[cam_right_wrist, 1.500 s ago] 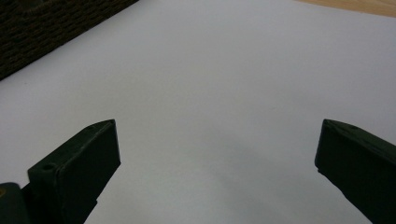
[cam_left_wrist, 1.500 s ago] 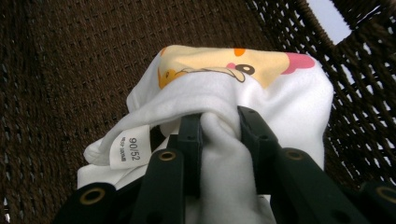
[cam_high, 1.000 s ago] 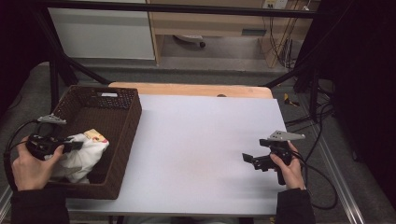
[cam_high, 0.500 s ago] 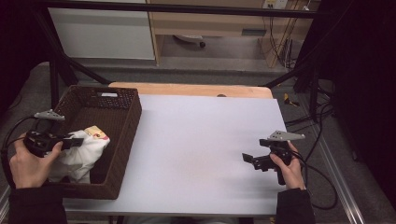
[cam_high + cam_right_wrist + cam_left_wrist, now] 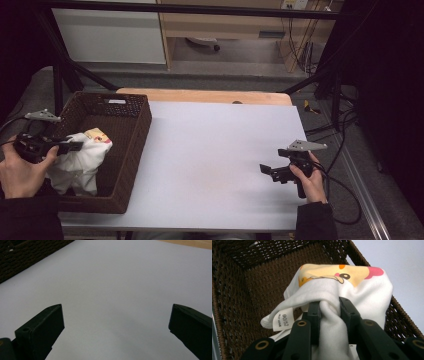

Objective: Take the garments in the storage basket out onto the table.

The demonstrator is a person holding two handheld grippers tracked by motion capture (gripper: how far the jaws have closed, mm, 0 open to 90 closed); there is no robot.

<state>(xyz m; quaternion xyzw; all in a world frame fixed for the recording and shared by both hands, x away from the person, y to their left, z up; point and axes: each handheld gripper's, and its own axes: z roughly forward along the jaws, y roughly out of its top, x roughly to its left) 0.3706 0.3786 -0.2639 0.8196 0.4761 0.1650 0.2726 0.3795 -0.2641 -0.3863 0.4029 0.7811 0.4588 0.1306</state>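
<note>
Over at the left edge of the desk [image 5: 215, 150], the left claw [image 5: 75, 145] is clamped on a bunched fold of a white garment [image 5: 80, 162], holding it up inside the dark wicker basket [image 5: 137, 145]. From the left gripper view the two black jaws squeeze a twist of the cloth between them, and the garment [image 5: 352, 297] drapes forward over and beyond their tips. Just past the claw [image 5: 329, 308] on the fabric is a cartoon print in yellow, orange and pink, and to the claw's left a small sewn-in label [image 5: 283, 320] hangs down, reading 90/52. Behind and around the cloth are the woven walls of the basket [image 5: 242, 287]; beyond its rim, to the claw's right, lies the pale desk top [image 5: 397, 262]. The lower part of the garment hangs down into the basket below the claw. Well apart from all this, at the right side of the desk, the right claw [image 5: 266, 170] is held low over the bare surface, pointing toward the basket. Its jaws stand wide apart with nothing between them, as the right gripper view makes plain: just the white desk [image 5: 112, 290] ahead of the claw [image 5: 116, 318], a corner of the basket [image 5: 30, 255] far off to its upper left, and a strip of wooden edge [image 5: 190, 243] at the far right.
</note>
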